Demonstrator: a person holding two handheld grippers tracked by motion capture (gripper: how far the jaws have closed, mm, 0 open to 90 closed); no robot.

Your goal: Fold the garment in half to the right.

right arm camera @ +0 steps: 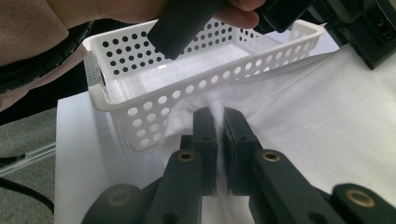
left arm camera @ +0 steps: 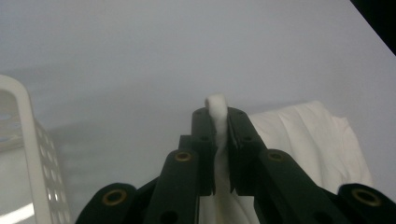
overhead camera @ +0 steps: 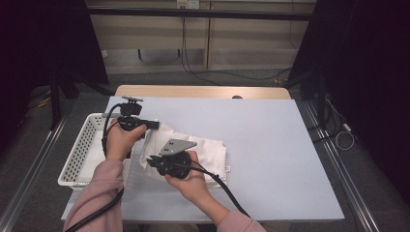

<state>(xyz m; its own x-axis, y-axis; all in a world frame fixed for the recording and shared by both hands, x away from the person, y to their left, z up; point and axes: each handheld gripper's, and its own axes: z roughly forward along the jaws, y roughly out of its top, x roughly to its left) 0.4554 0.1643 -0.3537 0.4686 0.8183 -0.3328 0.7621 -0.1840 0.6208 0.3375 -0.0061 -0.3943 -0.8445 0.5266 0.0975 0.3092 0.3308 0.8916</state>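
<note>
I have the table (overhead camera: 270,145) under a pale sheet, with the white basket (overhead camera: 84,145) at its left edge as my landmark. Just right of the basket lies the white cloth (overhead camera: 212,152), folded and touching the basket's near wall in the right gripper view.

My left gripper (overhead camera: 155,125) sits above the cloth's far edge, right of the basket; in its own view the jaws are closed on a pinch of cloth that pokes up between them. My right gripper (overhead camera: 151,161) is at the cloth's near-left corner, nearest the basket, and its jaws too are clamped on a small fold of cloth.

I judge both bites to be thin. If I lift fast or pull the two hands apart, either fold could slip out and the cloth would sag or drop. The cloth also lies against the basket wall, so dragging it sideways could snag the rim and shove the basket along.
</note>
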